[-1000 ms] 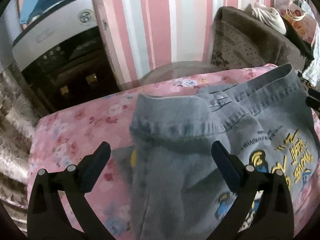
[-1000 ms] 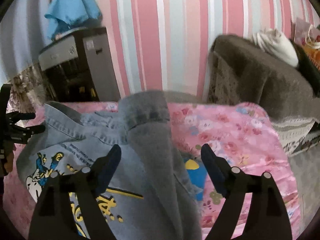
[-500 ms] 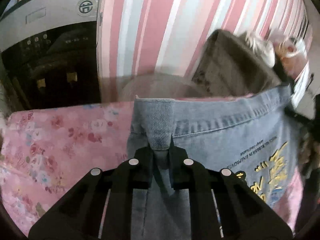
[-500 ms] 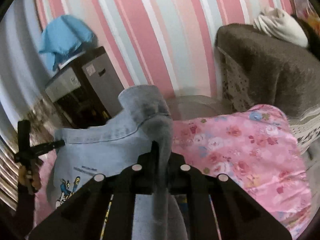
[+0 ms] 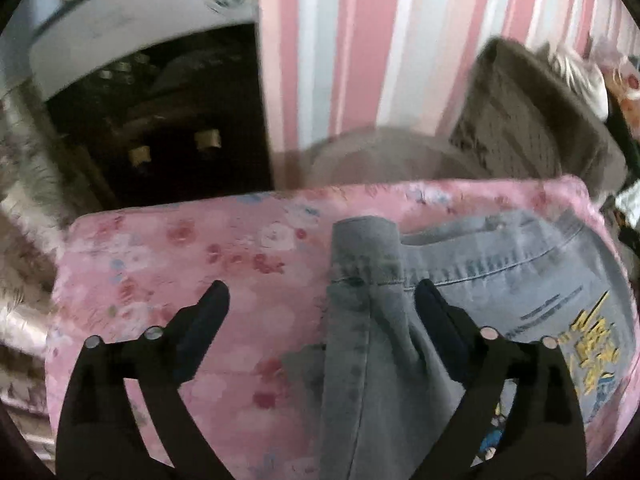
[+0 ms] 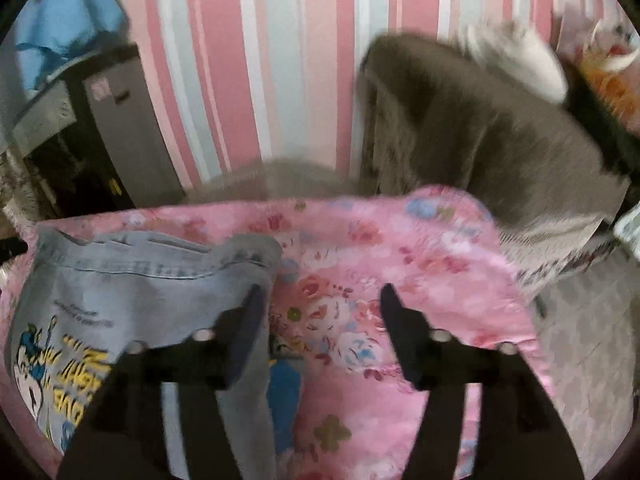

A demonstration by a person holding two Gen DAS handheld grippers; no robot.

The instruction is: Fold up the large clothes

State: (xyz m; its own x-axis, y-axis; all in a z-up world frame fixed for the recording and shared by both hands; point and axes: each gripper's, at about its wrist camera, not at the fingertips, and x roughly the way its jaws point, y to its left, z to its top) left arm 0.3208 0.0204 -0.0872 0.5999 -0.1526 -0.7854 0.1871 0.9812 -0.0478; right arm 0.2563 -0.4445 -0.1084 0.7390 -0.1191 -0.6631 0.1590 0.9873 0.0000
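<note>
1. The denim jacket (image 5: 460, 280) lies flat on the pink floral cover (image 5: 180, 280) of what looks like a bed or padded surface. Its printed back faces up, with the yellow lettering at the right edge of the left wrist view and at the lower left of the right wrist view. That leaves the garment spread out and ready to fold.
2. A sleeve (image 5: 368, 320) runs down the centre of the left wrist frame, lying lengthwise over the jacket's side, probably to narrow the garment.
3. The left gripper (image 5: 322, 300) is opening, its jaws wide. The sleeve lies between them, but neither pad presses it, so it has let go.
4. The right gripper (image 6: 320, 304) is also opening. Its left finger sits over the jacket's folded edge, with only the bare floral cover between its jaws, and it holds nothing.
5. A dark cabinet (image 5: 160, 120) and a striped wall (image 6: 280, 60) stand behind.
</note>
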